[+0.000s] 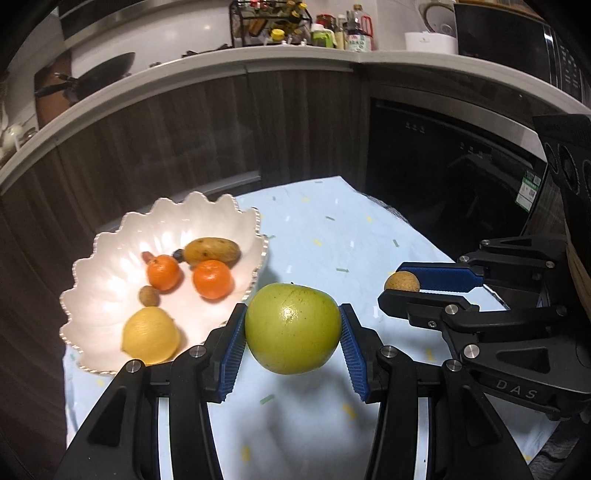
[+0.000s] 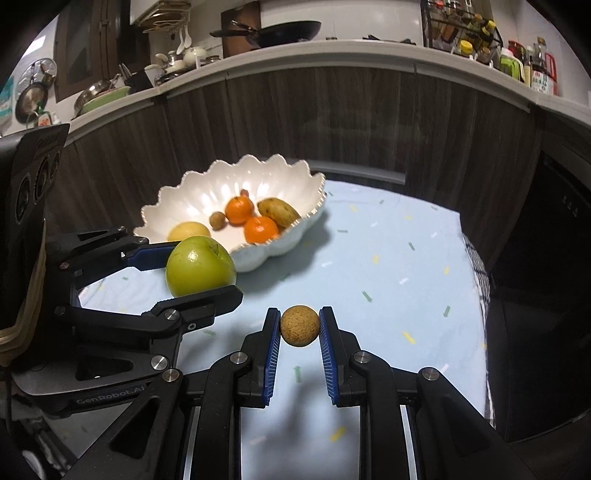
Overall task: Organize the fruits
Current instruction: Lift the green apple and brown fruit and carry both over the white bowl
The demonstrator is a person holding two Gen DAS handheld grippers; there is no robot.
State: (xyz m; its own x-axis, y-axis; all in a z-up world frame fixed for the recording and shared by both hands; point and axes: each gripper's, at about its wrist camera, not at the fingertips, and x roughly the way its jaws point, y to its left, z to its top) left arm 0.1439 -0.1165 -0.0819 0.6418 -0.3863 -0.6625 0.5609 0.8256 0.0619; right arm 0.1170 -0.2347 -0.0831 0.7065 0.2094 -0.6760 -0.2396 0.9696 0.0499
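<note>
My left gripper [image 1: 293, 326] is shut on a green apple [image 1: 293, 328] and holds it above the light blue cloth, just right of the white scalloped bowl [image 1: 92, 280]. The apple also shows in the right wrist view [image 2: 199, 266]. My right gripper [image 2: 299, 325] is shut on a small round brown fruit [image 2: 299, 325], held above the cloth; it also shows in the left wrist view [image 1: 402, 281]. The bowl [image 2: 295, 232] holds two oranges [image 1: 213, 278], a yellow lemon [image 1: 150, 335], a spotted mango [image 1: 212, 250] and small brown fruits.
The table wears a light blue patterned cloth [image 1: 325, 236]. Dark wood cabinets [image 2: 332, 118] stand behind it, with a dark oven front [image 1: 443, 158] to the right. The counter above carries pans, bottles and a spice rack [image 1: 269, 22].
</note>
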